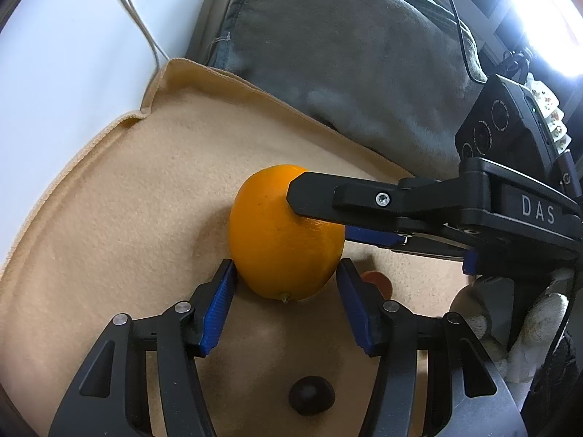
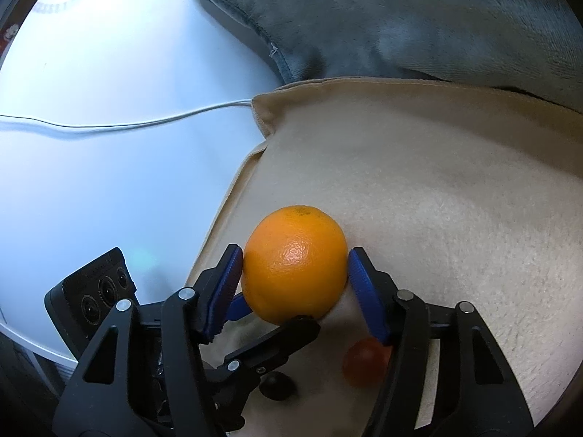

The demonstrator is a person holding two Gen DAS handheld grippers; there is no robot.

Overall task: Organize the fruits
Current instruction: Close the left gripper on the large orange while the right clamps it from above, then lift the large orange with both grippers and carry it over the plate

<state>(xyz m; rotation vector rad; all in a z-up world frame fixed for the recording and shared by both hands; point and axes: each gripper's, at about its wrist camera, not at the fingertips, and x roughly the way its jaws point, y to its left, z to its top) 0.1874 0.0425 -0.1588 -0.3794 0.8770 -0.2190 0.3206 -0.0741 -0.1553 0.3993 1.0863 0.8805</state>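
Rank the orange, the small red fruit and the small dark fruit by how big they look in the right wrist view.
1. orange, clearly largest.
2. small red fruit and small dark fruit: the red one shows more, but both are partly hidden by gripper fingers, so I can't rank them.

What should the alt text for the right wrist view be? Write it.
An orange sits on a beige blanket with the right gripper's blue pads against its two sides, while the left gripper reaches in at its near underside. A small red fruit and a dark one lie nearer the camera; a grey cushion lies behind.
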